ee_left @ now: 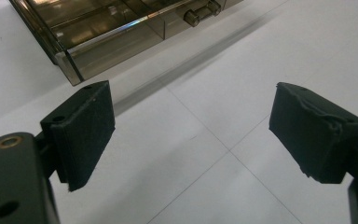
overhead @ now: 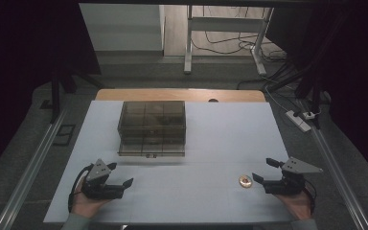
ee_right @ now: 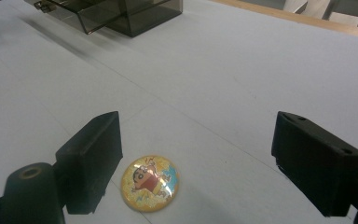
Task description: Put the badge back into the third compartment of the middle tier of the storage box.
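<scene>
A small round badge [overhead: 245, 181] with a yellow cartoon picture lies flat on the white table top, front right. In the right gripper view the badge [ee_right: 150, 183] rests on the table just inside the left jaw, untouched. My right gripper [overhead: 264, 171] stands open, jaws wide, pointing left toward the badge. A smoky transparent drawer box [overhead: 152, 127] sits at the middle of the table, its drawer knobs [ee_left: 201, 12] facing me. My left gripper [overhead: 120, 174] is open with nothing between its pads [ee_left: 81, 133], low over the table in front of the box [ee_left: 112, 28].
The white table top [overhead: 211, 139] has a wooden strip along its far edge [overhead: 182, 94]. Beyond it stand a metal frame [overhead: 225, 33] with cables and a power strip [overhead: 299, 120] on the floor at the right. Rails run along both table sides.
</scene>
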### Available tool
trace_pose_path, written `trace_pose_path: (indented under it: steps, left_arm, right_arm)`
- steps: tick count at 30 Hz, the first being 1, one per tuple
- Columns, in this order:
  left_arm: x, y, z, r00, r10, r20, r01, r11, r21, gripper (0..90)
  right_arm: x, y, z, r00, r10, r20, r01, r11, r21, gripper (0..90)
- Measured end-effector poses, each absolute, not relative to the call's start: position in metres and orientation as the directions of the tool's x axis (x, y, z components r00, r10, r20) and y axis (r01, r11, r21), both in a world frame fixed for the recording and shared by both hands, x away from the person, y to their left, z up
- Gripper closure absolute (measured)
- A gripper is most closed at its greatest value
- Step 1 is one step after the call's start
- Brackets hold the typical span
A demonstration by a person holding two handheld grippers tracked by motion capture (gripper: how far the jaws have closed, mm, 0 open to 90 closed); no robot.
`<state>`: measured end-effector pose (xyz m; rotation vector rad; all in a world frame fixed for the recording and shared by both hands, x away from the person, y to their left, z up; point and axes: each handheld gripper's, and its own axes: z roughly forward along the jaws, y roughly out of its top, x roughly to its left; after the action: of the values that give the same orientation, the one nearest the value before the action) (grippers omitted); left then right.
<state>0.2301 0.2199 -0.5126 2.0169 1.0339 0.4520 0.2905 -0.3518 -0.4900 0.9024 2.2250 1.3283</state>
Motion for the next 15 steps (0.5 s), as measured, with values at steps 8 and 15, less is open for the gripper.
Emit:
trace_pose_path:
  steps: [8,15]
  left_arm:
    - [0.2299,0.2196,-0.5120,0.603,0.797,-0.038,0.503,-0.343,0.793,14.9]
    - [0.2325,0.2185,-0.5131,0.605,0.795,-0.040,0.507,-0.346,0.789,14.8]
  right_arm:
    - [0.2878,-0.3474,-0.4904,-0.717,0.697,-0.014,0.326,0.353,0.877,15.8]
    - [0.2871,-0.3462,-0.4909,-0.713,0.701,-0.019,0.332,0.361,0.872,15.8]
